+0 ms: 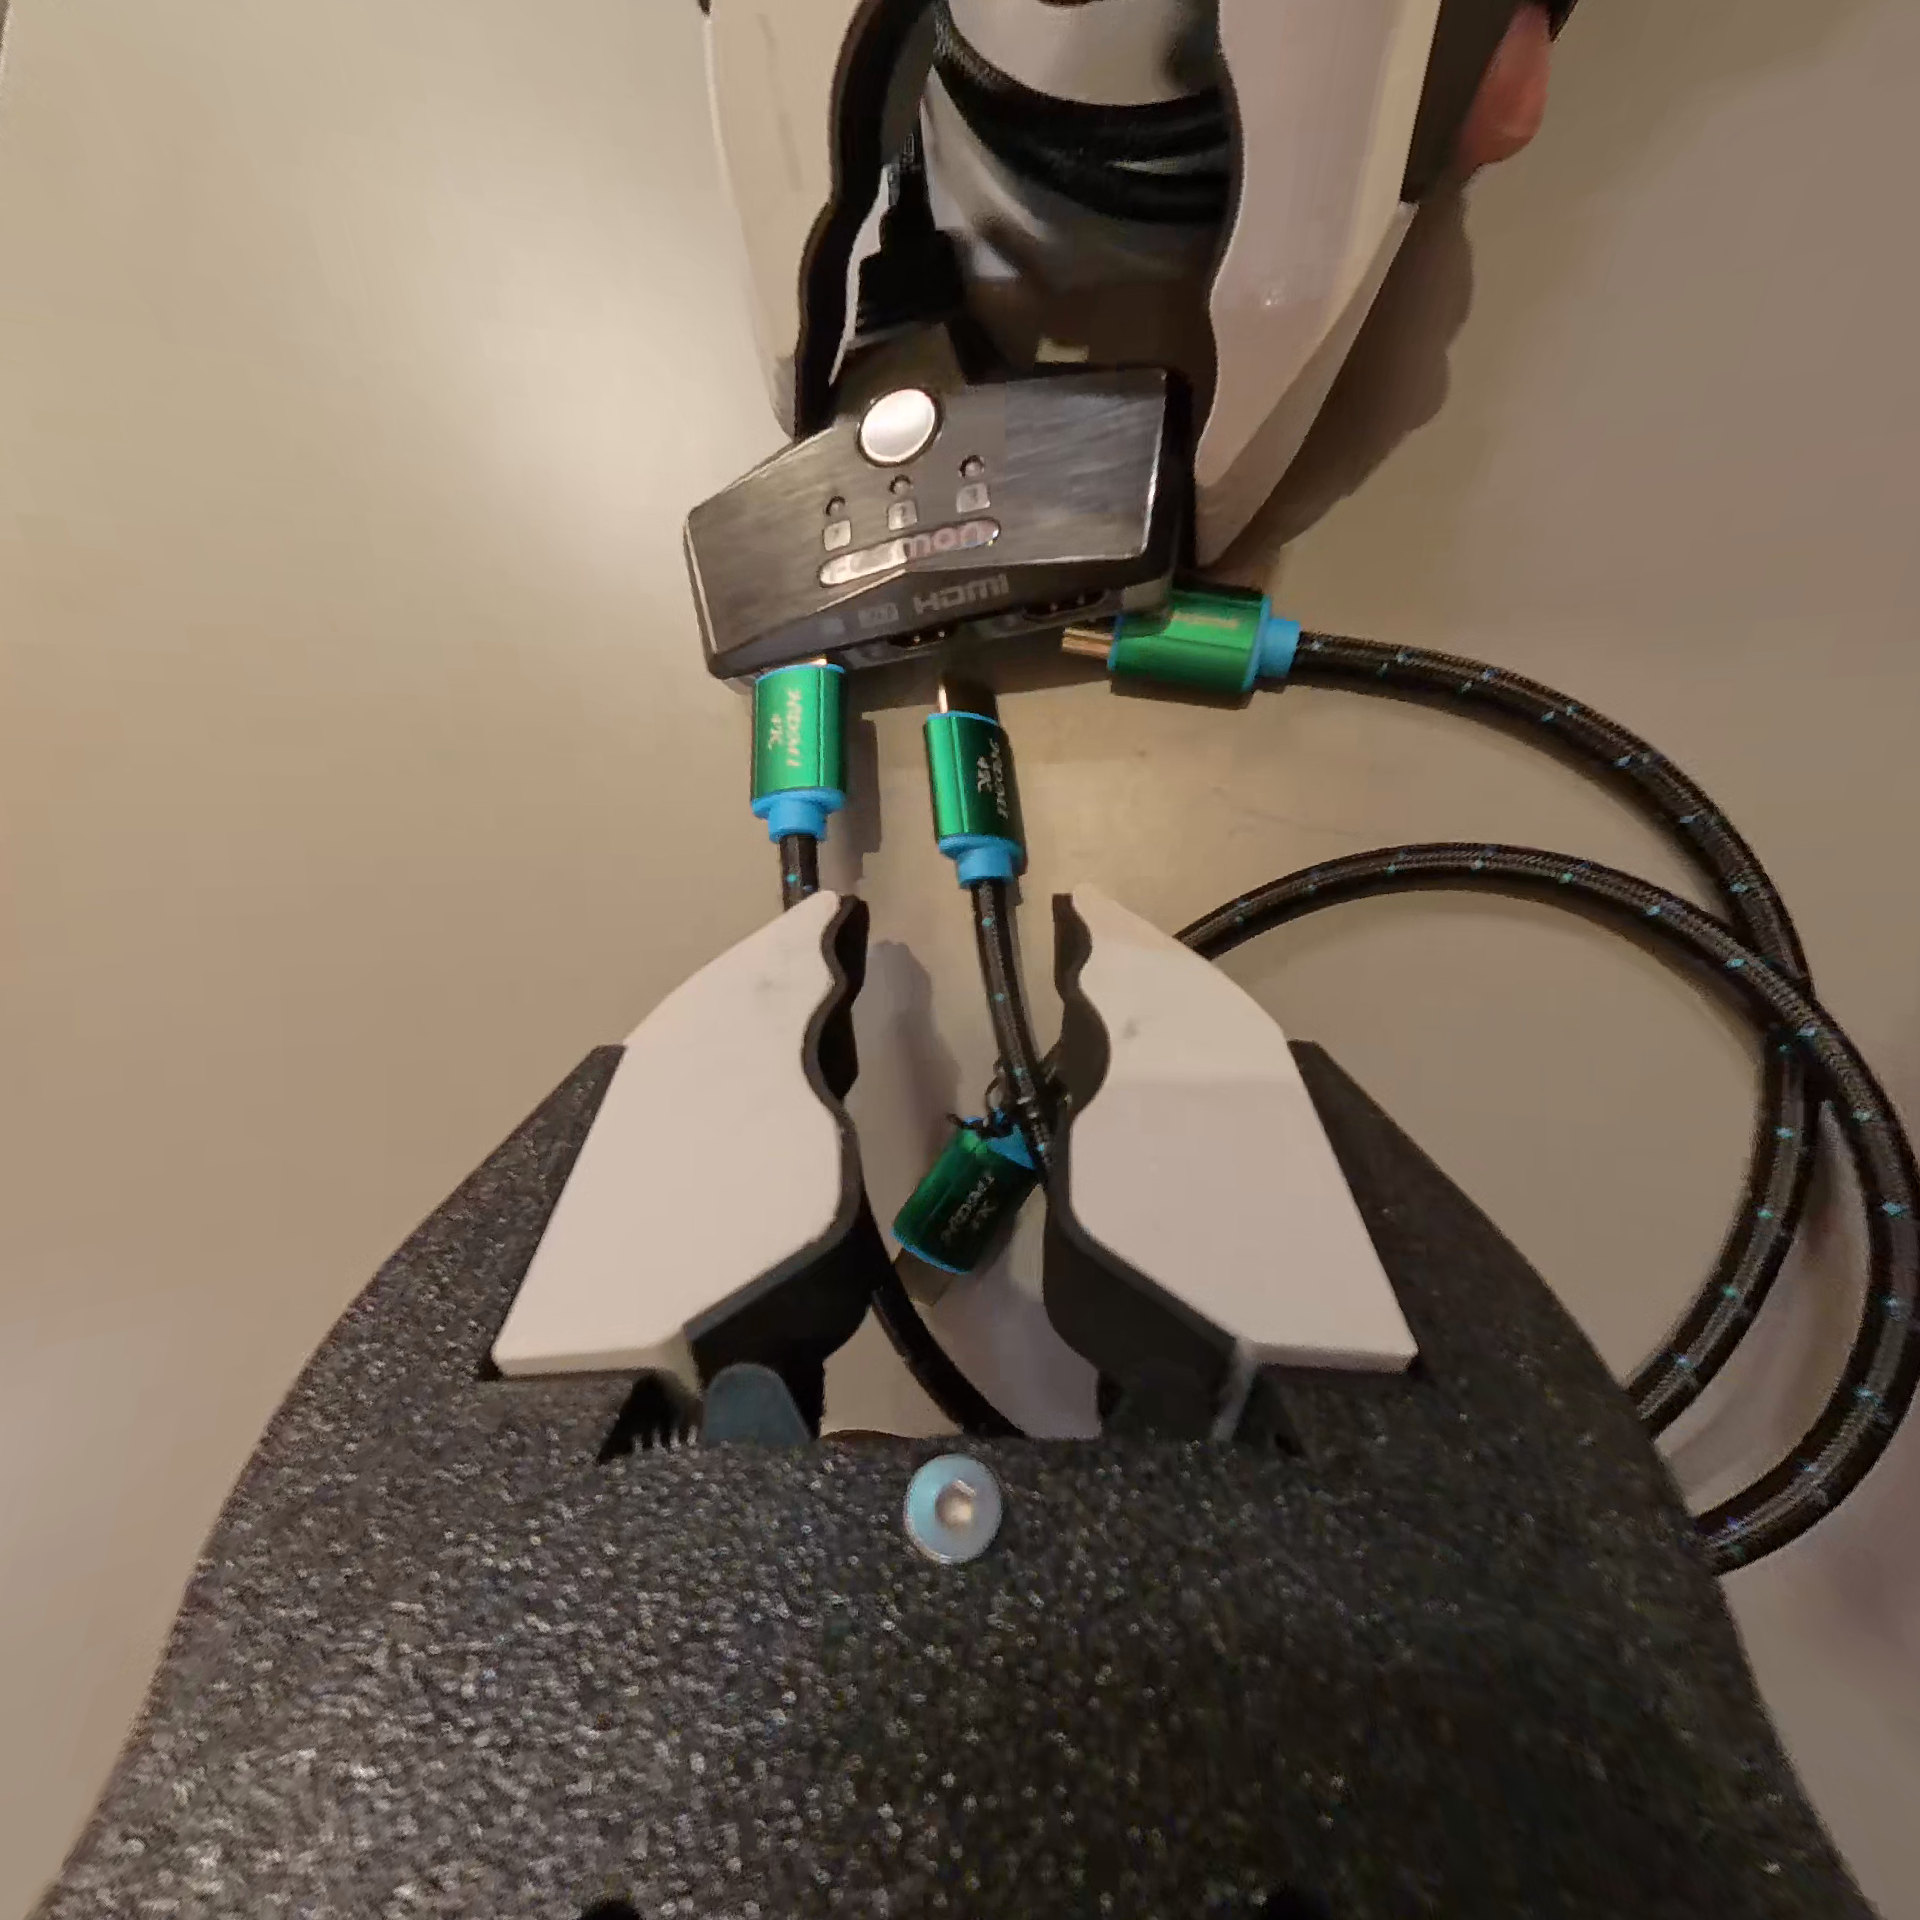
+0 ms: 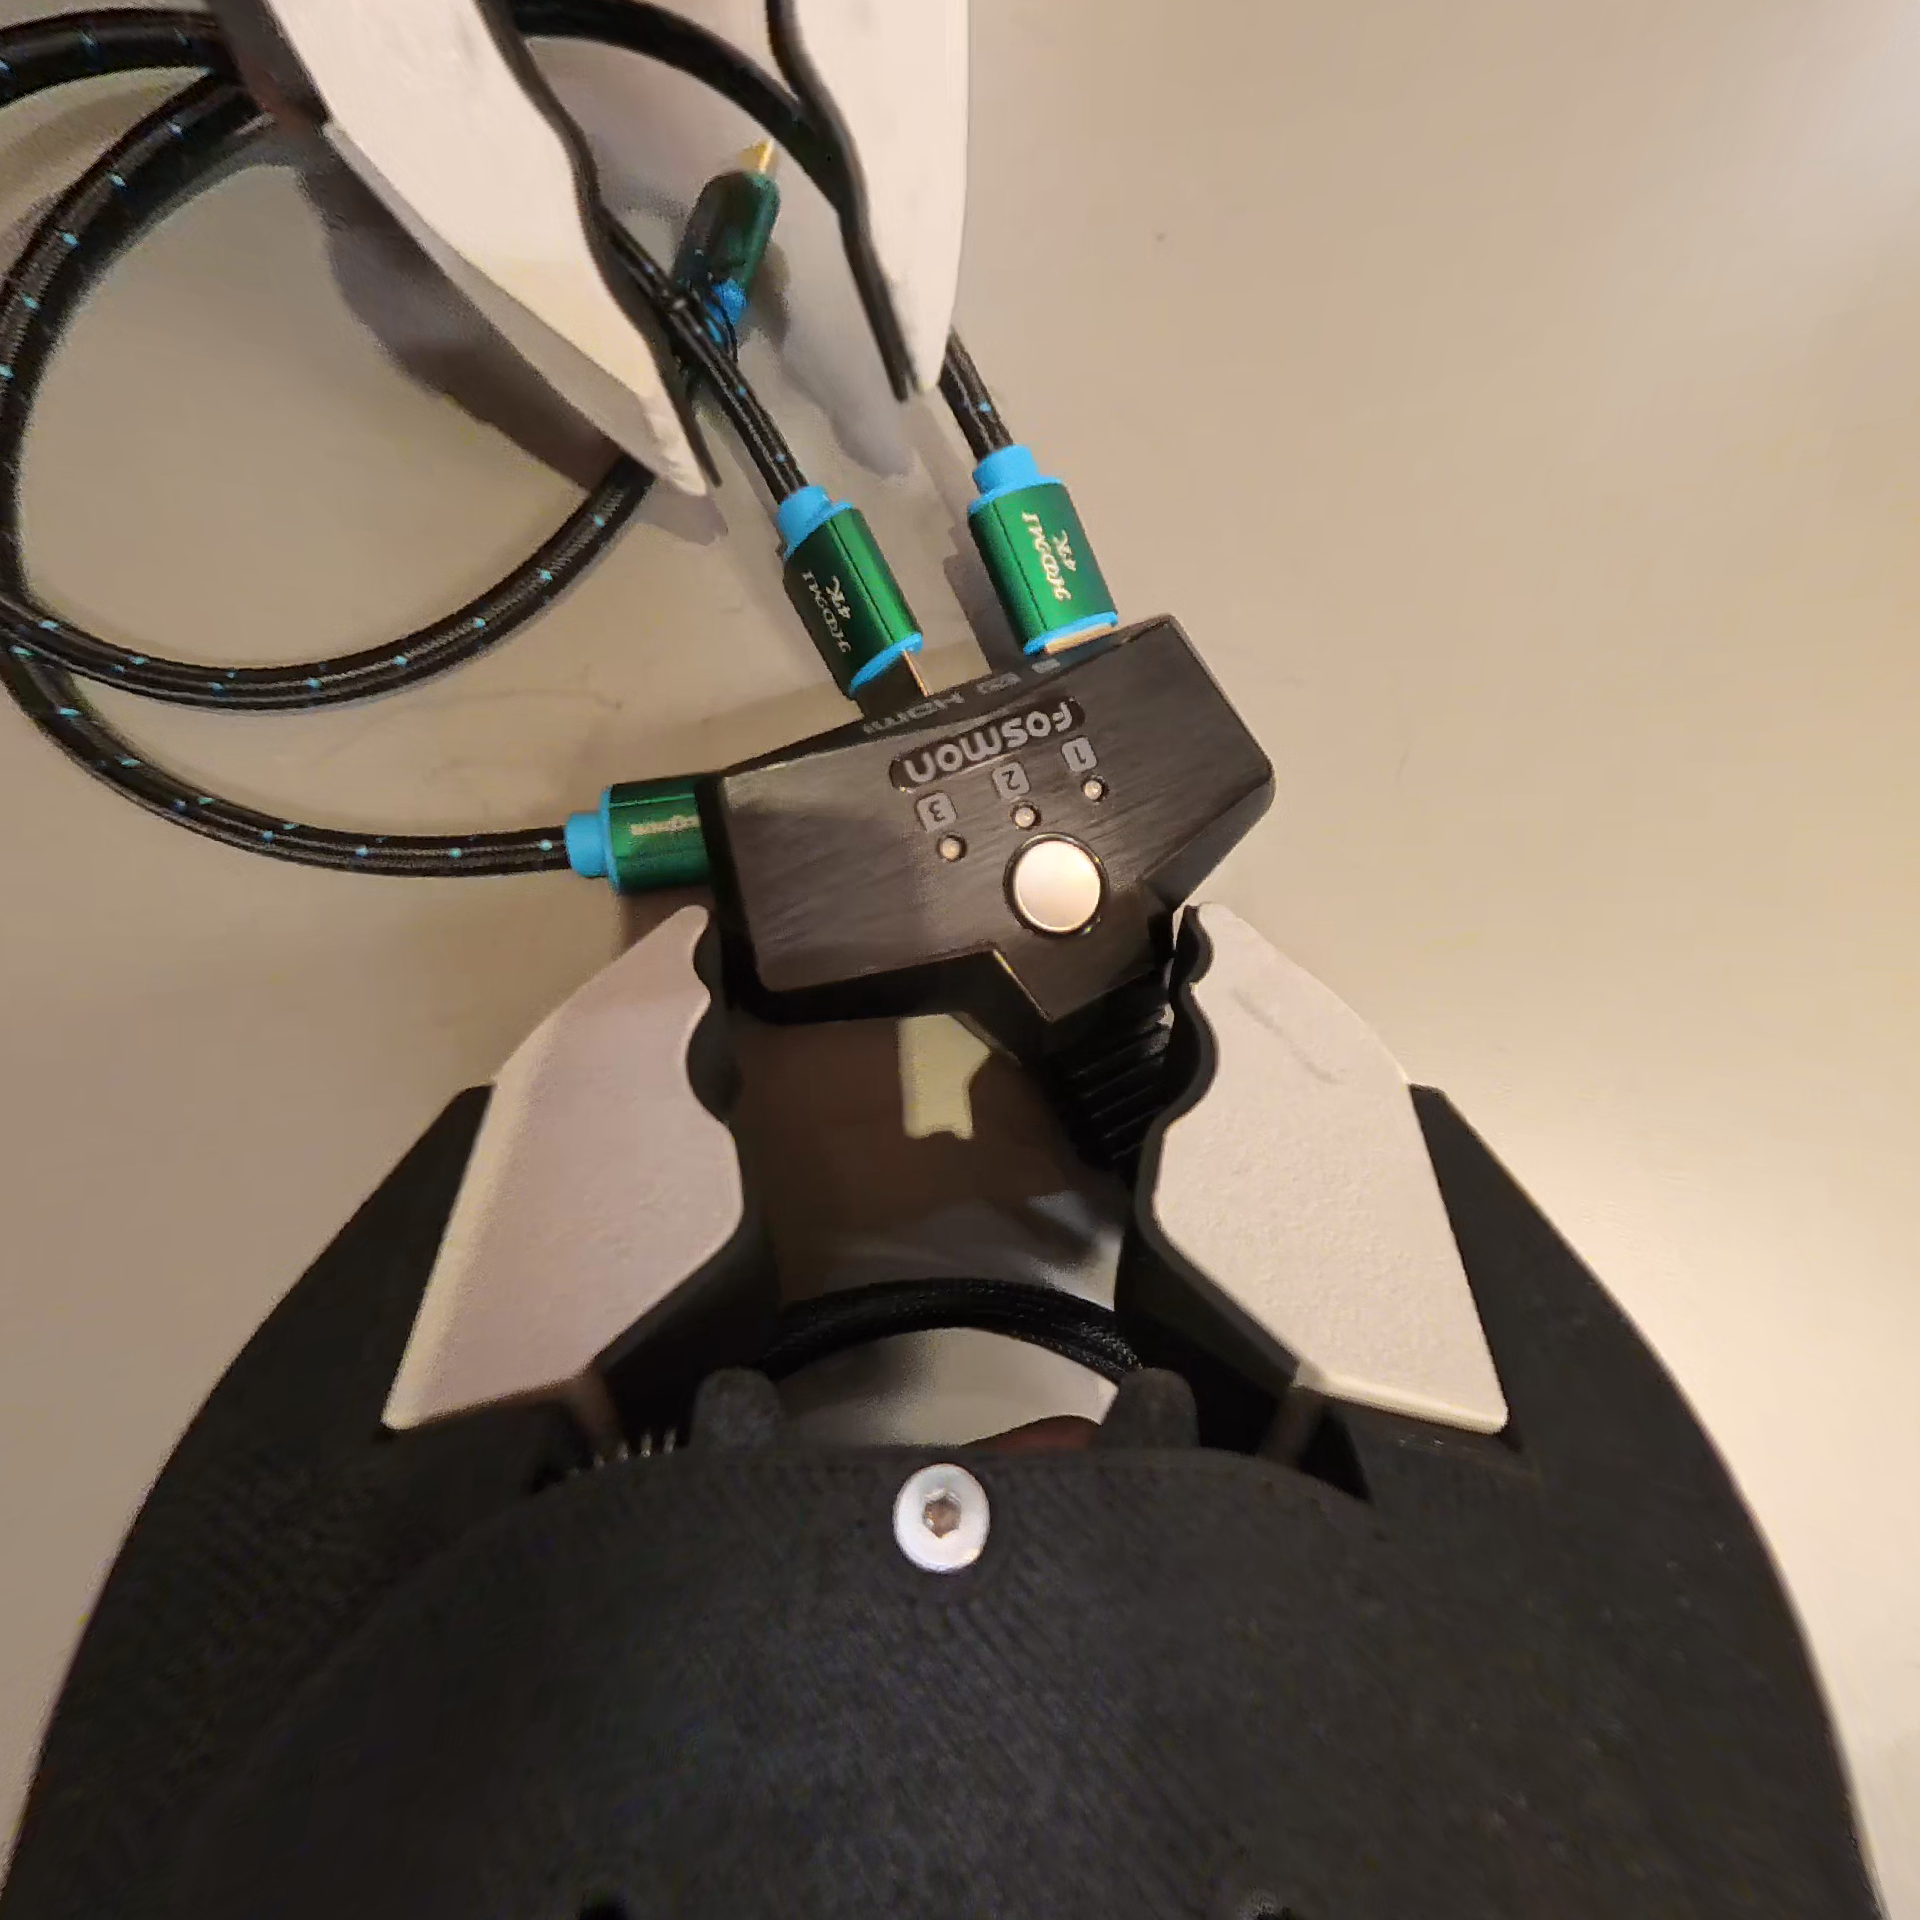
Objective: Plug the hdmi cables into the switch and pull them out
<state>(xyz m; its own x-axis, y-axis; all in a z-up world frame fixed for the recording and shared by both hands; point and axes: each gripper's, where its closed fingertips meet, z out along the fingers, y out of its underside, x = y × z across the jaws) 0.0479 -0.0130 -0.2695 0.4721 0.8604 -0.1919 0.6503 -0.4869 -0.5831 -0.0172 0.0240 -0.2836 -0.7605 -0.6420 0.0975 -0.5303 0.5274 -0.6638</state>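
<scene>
1. The right tool (image 2: 951,935) grips the rear of the black switch (image 2: 987,821), its grey fingers (image 2: 613,1049) closed against the switch's tapered back and ribbed cable collar; in the left wrist view the same tool (image 1: 997,416) comes in from the top.
2. The left tool (image 1: 961,914) stands open with its jaws apart, holding nothing; one braided cable runs between its fingers without being clamped.
3. The switch (image 1: 925,520) lies on the pale desk (image 2: 1507,416), its round silver button and three small indicator lights facing up.
4. The outer plug (image 2: 1039,571), green with a blue collar, sits pushed into the switch's front port.
5. The middle plug (image 2: 852,603) has its metal tip just at the next port, not seated; in the left wrist view this plug (image 1: 971,779) shows a bare tip short of the socket.
6. A third plug (image 2: 649,831) lies at the switch's side; whether it is seated cannot be told.
7. A loose fourth plug (image 1: 961,1205) lies between the left tool's fingers, tied to a cable.
8. Black braided cables (image 1: 1662,935) with blue flecks loop across the desk beside the switch.
</scene>
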